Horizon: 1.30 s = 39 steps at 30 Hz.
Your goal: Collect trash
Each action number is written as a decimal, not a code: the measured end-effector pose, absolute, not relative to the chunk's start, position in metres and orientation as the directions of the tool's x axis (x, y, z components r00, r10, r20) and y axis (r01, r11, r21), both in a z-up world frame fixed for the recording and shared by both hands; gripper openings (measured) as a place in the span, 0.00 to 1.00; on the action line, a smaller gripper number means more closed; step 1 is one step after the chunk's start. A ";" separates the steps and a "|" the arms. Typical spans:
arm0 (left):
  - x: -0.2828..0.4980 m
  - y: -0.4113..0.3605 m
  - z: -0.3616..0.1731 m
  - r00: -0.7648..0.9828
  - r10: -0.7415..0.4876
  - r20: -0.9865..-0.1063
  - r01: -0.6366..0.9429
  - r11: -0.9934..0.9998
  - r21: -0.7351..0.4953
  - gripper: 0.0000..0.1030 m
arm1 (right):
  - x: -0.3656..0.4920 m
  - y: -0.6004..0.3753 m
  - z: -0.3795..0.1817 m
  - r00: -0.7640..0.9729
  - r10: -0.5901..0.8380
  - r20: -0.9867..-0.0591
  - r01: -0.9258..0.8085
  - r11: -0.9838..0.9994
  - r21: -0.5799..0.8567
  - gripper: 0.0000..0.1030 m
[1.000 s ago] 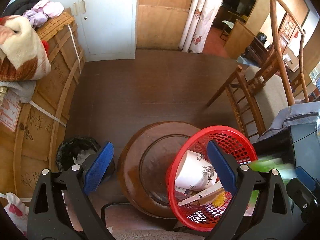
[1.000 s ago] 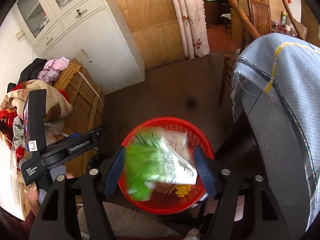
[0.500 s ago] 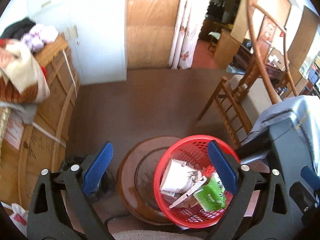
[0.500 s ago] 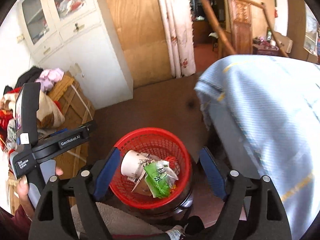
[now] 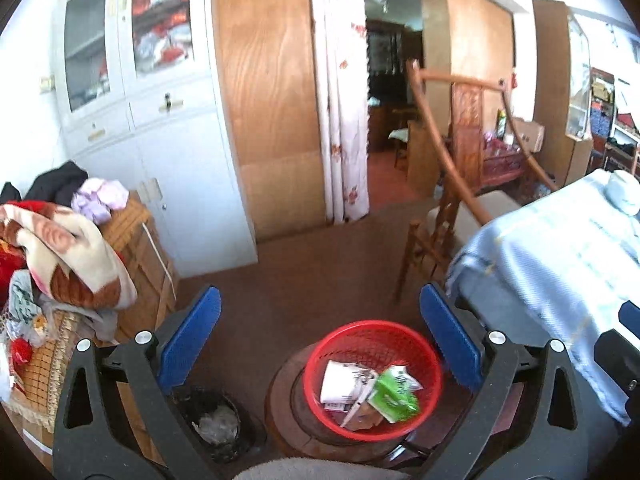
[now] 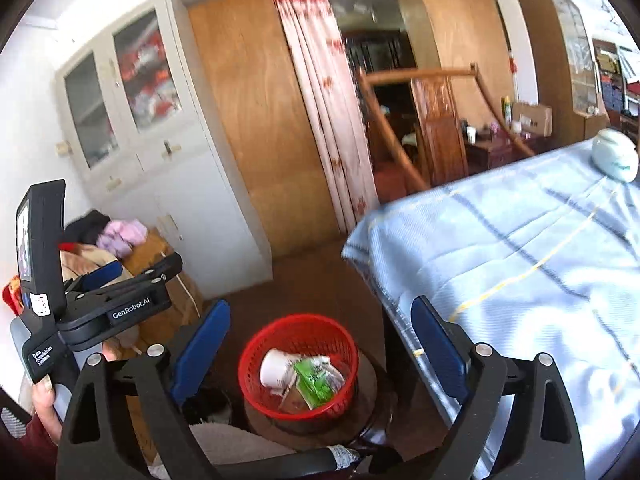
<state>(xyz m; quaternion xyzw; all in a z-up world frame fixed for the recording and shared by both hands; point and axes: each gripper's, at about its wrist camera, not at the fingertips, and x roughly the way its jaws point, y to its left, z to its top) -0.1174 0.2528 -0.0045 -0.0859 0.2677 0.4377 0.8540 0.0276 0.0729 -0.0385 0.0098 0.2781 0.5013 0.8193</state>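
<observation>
A red mesh basket [image 5: 316, 360] [image 6: 250, 348] stands on a round brown stool [image 5: 286, 404]. Inside lie a white paper cup [image 5: 336, 384] [image 6: 274, 368], a green packet [image 5: 394, 394] [image 6: 314, 380] and some paper scraps. My left gripper [image 5: 320, 344] hovers well above and behind the basket, its jaws opening, with nothing between the blue pads. My right gripper [image 6: 320, 350] also hangs high over the basket, its jaws opening and empty. A hand [image 6: 44, 396] holding the left gripper shows at the left edge of the right wrist view.
A table under a pale blue cloth [image 5: 560, 264] [image 6: 520, 264] stands right of the stool, with a white rounded object [image 6: 614, 160] at its far end. A black lined bin [image 5: 216, 424] sits left of the stool. Wooden chair [image 5: 436, 220], crate with blankets [image 5: 140, 248], white cabinet [image 5: 160, 168].
The green packet left my right gripper and now lies in the basket. Both grippers rose and pulled back, so the basket looks smaller. The right jaws spread wider.
</observation>
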 end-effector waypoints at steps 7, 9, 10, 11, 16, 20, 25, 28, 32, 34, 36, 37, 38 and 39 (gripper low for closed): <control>-0.138 0.194 0.026 0.471 0.751 -0.463 -0.805 0.581 0.121 0.93 | 0.009 0.016 -0.017 0.360 0.864 -0.352 -0.825 0.471 0.313 0.94; -0.147 0.182 0.026 0.458 0.761 -0.460 -0.811 0.570 0.136 0.93 | 0.004 0.015 -0.017 0.358 0.856 -0.373 -0.827 0.476 0.299 0.94; -0.151 0.179 0.023 0.449 0.764 -0.463 -0.811 0.566 0.148 0.93 | 0.000 0.016 -0.017 0.356 0.851 -0.386 -0.829 0.478 0.291 0.94; -0.155 0.179 0.019 0.441 0.764 -0.471 -0.810 0.564 0.158 0.93 | -0.003 0.017 -0.019 0.353 0.845 -0.401 -0.830 0.481 0.282 0.94; -0.169 0.195 -0.003 0.430 0.725 -0.538 -0.799 0.583 0.147 0.93 | -0.019 0.043 -0.037 0.355 0.788 -0.503 -0.819 0.522 0.239 0.94; -0.170 0.218 -0.030 0.404 0.713 -0.574 -0.796 0.583 0.164 0.93 | -0.025 0.074 -0.062 0.352 0.720 -0.598 -0.794 0.568 0.216 0.94; -0.166 0.248 -0.064 0.375 0.658 -0.653 -0.782 0.603 0.158 0.93 | -0.025 0.112 -0.093 0.342 0.628 -0.700 -0.776 0.608 0.166 0.94; -0.163 0.266 -0.080 0.368 0.618 -0.695 -0.777 0.615 0.136 0.93 | -0.024 0.127 -0.105 0.351 0.582 -0.733 -0.772 0.623 0.126 0.94; -0.158 0.278 -0.095 0.356 0.608 -0.709 -0.779 0.613 0.135 0.93 | -0.018 0.138 -0.116 0.341 0.554 -0.759 -0.761 0.637 0.122 0.94; -0.157 0.281 -0.100 0.354 0.600 -0.717 -0.780 0.613 0.127 0.93 | -0.017 0.144 -0.121 0.333 0.542 -0.771 -0.760 0.638 0.120 0.94; -0.157 0.283 -0.106 0.356 0.586 -0.728 -0.780 0.615 0.115 0.93 | -0.017 0.149 -0.126 0.323 0.531 -0.784 -0.765 0.634 0.114 0.94; -0.156 0.287 -0.107 0.356 0.580 -0.732 -0.779 0.617 0.111 0.93 | -0.017 0.152 -0.128 0.319 0.527 -0.788 -0.767 0.631 0.112 0.94; -0.155 0.288 -0.109 0.357 0.574 -0.737 -0.777 0.620 0.107 0.93 | -0.016 0.154 -0.129 0.313 0.523 -0.793 -0.770 0.628 0.110 0.94; -0.155 0.289 -0.111 0.359 0.569 -0.740 -0.775 0.624 0.104 0.93 | -0.016 0.156 -0.131 0.308 0.520 -0.796 -0.773 0.625 0.109 0.94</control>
